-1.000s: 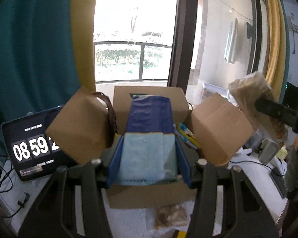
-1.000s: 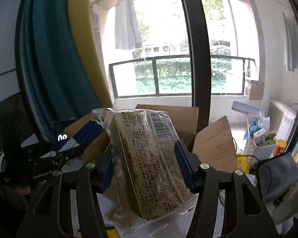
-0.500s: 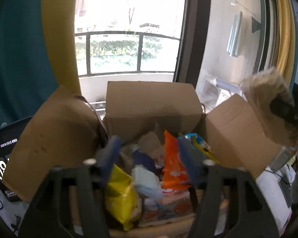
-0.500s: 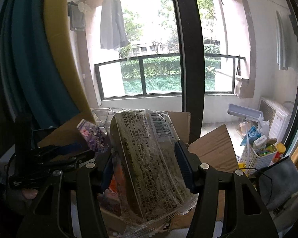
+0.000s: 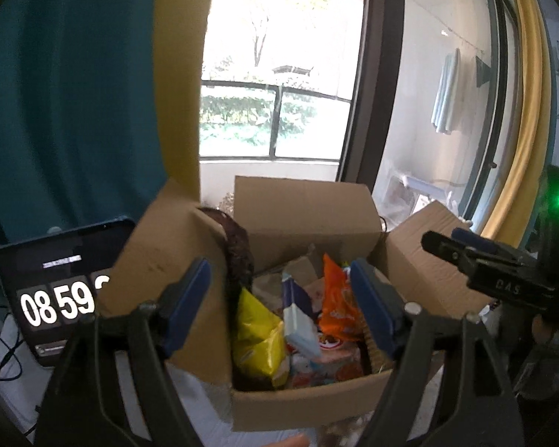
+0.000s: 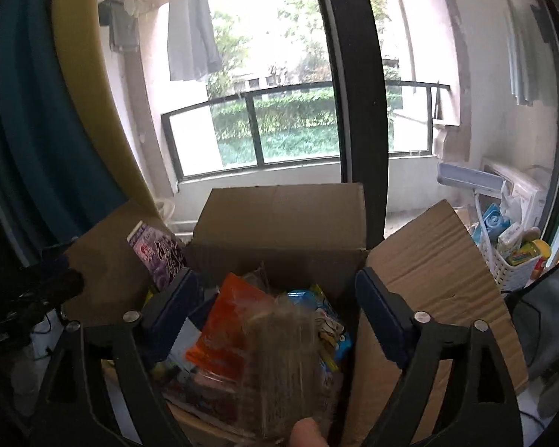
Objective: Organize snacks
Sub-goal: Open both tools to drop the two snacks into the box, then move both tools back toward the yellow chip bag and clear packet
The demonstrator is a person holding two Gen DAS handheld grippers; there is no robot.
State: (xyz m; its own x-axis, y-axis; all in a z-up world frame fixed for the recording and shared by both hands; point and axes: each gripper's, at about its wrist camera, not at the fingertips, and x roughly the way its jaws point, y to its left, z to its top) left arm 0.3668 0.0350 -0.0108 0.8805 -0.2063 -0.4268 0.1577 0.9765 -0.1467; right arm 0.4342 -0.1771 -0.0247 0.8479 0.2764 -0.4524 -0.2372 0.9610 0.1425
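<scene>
Bright balcony window (image 5: 279, 74) w/ teal curtain (image 5: 67, 111).

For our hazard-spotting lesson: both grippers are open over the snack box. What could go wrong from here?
The box is heaped. The blurred clear pack seems to lie on top near the front wall and might slide out. The right gripper and left gripper are close together over the box and could collide.

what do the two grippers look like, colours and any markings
Both match: black angular frames with cut-out openings, silver pivot screws, and blue pads lining the jaws. The left gripper shows this in its own view; the right gripper too. Seen from the left view, the right one carries small pale lettering and a green light behind it. No sleeves show.
</scene>
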